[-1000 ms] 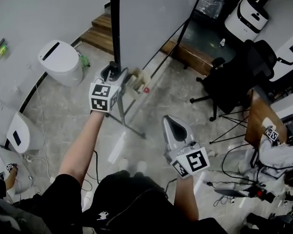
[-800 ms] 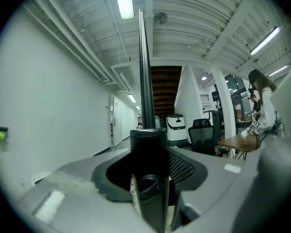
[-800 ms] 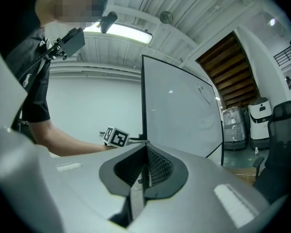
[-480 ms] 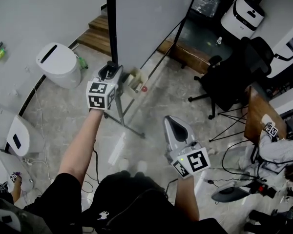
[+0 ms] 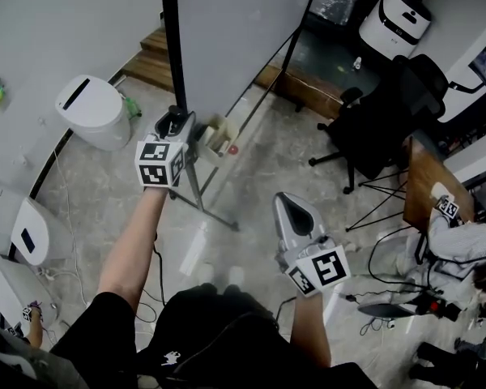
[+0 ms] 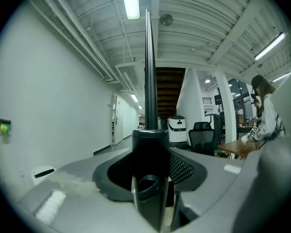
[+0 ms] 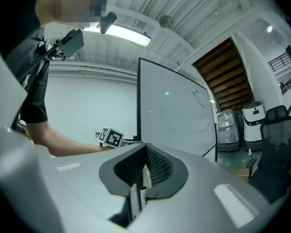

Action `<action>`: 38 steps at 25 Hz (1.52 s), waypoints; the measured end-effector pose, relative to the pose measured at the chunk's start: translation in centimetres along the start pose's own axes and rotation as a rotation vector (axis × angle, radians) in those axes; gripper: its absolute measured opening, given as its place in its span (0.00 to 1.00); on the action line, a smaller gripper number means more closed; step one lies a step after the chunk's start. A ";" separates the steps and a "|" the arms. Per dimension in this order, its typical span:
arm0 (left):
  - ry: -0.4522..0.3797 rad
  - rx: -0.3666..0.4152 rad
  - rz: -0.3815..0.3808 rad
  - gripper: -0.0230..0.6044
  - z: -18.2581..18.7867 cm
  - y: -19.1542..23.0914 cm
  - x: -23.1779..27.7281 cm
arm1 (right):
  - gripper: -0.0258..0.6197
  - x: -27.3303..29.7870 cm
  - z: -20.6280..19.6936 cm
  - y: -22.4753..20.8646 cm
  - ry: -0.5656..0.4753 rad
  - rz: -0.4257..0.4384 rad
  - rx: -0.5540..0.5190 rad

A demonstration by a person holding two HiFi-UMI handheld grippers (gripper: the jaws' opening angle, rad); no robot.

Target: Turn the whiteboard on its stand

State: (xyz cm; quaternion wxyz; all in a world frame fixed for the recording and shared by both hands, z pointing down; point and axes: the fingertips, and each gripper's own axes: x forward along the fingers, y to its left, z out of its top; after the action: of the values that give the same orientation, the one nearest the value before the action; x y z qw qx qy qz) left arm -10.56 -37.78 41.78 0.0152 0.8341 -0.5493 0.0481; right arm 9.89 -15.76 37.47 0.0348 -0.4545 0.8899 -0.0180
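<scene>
Left gripper [image 6: 150,176] jaws have just been closing and are clamped on the whiteboard [image 5: 235,31] by its black side edge [image 6: 148,72], which runs straight up between them. Right gripper [image 7: 141,176] jaws are pressed together on nothing, with the whiteboard standing well ahead of them.

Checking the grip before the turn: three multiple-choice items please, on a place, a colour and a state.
1. The left claw is at: A the whiteboard's edge post; B a desk; C the floor.
2. The office chair is: A white; B black; C red.
3. The right claw is: A gripping the post; B empty, apart from the post; C holding a marker.

A: the post fills its jaws, which have just been closing. B: seat and back are black. B: nothing between its jaws.
</scene>
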 end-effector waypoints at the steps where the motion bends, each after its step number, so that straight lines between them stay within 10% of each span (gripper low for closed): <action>1: 0.000 -0.001 0.001 0.34 0.0 -0.1 -0.3 | 0.05 -0.1 0.0 0.0 -0.001 0.001 0.000; 38: -0.005 0.027 0.028 0.34 -0.8 -1.3 -11.7 | 0.05 -1.3 1.1 0.9 -0.024 0.049 -0.019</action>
State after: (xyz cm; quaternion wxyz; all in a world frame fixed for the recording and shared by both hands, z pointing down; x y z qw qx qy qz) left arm -14.01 -26.48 41.44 0.0020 0.8265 -0.5604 0.0539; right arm 10.02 -14.16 36.38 0.0418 -0.4333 0.9003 -0.0034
